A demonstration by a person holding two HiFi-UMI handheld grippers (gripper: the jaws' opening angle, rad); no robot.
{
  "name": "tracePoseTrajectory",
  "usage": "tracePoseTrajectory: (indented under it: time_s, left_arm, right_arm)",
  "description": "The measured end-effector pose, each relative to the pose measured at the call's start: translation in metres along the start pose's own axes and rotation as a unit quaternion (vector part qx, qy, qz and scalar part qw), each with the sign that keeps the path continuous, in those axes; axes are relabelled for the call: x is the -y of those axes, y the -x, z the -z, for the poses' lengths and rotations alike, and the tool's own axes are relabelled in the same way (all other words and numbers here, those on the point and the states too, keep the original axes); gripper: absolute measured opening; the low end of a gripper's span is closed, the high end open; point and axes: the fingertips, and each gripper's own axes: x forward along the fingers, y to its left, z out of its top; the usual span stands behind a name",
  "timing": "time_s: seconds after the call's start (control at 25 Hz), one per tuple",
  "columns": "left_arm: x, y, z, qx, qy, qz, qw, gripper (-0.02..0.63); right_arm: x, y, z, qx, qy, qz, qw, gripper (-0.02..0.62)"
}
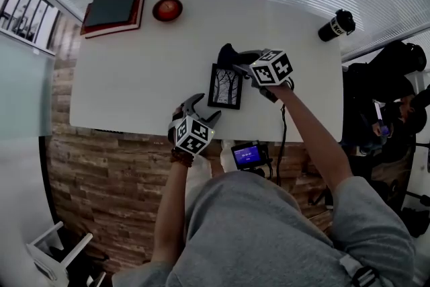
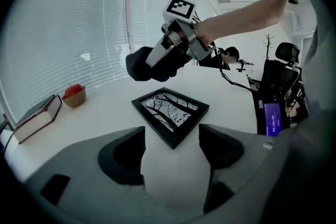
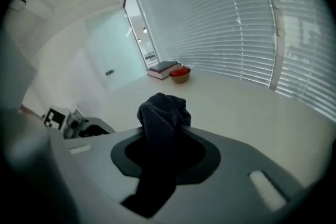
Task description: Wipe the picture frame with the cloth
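- The left gripper (image 2: 172, 138) tips downward, close in to the body, its jaws standing wide apart with nothing pinched between them.
- The right gripper (image 3: 164, 136) slants down too, jaws clamped on a dark cloth (image 3: 161, 113).
- The right arm (image 1: 316, 138) stretches farther out than the left arm (image 1: 173, 205); both forearms are bare.

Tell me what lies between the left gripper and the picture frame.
Only bare white table; the left gripper view shows the picture frame just beyond the left gripper's open, empty jaws.
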Motion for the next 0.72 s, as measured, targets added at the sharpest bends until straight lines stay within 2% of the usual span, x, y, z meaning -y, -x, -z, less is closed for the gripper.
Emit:
tracePoseTrajectory:
  time_s: [0.08,0.2,0.4,0.72]
  left_arm:
    - [-0.003,-0.005,-0.004,0.001,0.010,0.000,0.9999,0.328]
    - [-0.006,-0.014,-0.008,0.005,0.034,0.006,0.9994,0.330]
    - [-0.003,-0.018,-0.012,0.014,0.039,0.014,0.9990,0.334]
    - [-0.002,-0.018,-0.009,0.003,0.040,0.029,0.9988,0.321]
  right_arm:
    - [0.020,-0.013,0.008,-0.054,0.039,0.031,0.997,0.106]
    - [0.029,-0.035,0.022,-0.111,0.073,0.049,0.990,0.110]
    - [0.027,-0.043,0.028,-0.106,0.053,0.046,0.992,0.097]
    - [0.003,-0.040,0.045,-0.126,0.130,0.055,0.982,0.091]
